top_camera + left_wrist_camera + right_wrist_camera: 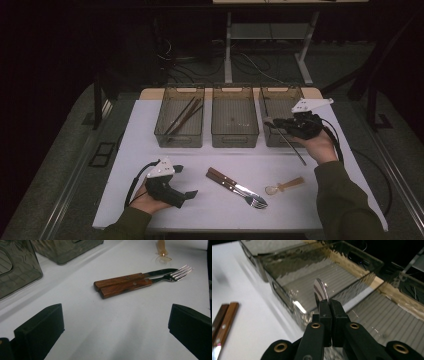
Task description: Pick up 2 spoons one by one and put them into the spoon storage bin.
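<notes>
A: Polished metal, a spoon (321, 291), thin and stiff. The right gripper (329, 307) has its fingers (325, 312) pressed together on it near the bowl; in the high view the long handle (292, 145) hangs down and out from the gripper over the near edge of the right bin (278, 101)

B: Handling risk?

A: Light, but smooth and slippery. Held that close to one end, the long handle could lever round in the pads. A hold nearer mid-handle would likely sit steadier

B: Left side?

A: The left gripper (182, 181) rests low on the white table (150, 145), fingers (40, 327) spread wide and holding nothing, pointed at a wooden-handled knife (120, 280) and fork (130, 286) lying side by side and touching. A small pale spoon (285, 186) lies near them

B: Bins?

A: Three smoky plastic ones in a row; the left bin (180, 116) holds chopsticks (184, 115)
</notes>
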`<state>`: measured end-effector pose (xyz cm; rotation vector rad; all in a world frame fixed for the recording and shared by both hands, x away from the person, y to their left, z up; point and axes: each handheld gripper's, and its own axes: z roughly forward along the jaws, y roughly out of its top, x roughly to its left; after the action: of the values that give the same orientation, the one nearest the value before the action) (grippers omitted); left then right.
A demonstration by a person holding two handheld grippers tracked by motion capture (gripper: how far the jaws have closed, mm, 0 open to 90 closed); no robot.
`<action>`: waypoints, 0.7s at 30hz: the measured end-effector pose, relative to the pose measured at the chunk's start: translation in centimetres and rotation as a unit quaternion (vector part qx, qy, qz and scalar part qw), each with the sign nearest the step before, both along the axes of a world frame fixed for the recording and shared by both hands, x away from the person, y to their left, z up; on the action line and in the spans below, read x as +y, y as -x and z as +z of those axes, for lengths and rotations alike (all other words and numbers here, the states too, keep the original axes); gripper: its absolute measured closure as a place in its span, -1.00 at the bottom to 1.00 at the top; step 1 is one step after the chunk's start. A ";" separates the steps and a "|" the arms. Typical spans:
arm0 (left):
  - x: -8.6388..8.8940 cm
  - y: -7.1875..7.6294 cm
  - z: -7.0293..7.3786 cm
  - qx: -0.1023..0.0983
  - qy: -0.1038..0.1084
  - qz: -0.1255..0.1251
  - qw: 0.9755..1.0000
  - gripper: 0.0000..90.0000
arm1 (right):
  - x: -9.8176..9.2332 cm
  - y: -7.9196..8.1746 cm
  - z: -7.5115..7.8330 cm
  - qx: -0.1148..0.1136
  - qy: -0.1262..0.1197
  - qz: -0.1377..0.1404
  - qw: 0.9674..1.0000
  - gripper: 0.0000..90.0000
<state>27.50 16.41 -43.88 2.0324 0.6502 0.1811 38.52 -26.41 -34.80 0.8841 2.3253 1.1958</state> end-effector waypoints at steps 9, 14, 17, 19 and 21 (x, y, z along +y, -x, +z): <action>0.0 0.1 0.1 -0.003 0.003 -0.003 1.000 -1.00 | 2.3 -2.1 1.5 -0.006 -0.017 -0.013 1.000 0.97; -0.1 0.1 0.2 -0.007 -0.002 -0.008 1.000 -1.00 | 4.0 -3.5 2.1 -0.007 -0.014 -0.016 1.000 0.97; -0.2 0.2 0.2 -0.007 -0.004 -0.008 1.000 -1.00 | 5.0 -4.3 2.4 -0.007 -0.018 -0.016 1.000 0.97; -0.2 0.2 0.2 -0.007 -0.003 -0.008 1.000 -1.00 | 5.8 -4.8 2.6 -0.006 -0.015 -0.016 1.000 0.97; -0.2 0.1 0.2 -0.007 -0.002 -0.009 1.000 -1.00 | 6.4 -5.4 2.7 -0.005 -0.012 -0.016 1.000 0.97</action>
<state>27.37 16.23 -43.71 2.0386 0.6233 0.1860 43.90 -20.03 -32.07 0.9181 2.2843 1.2144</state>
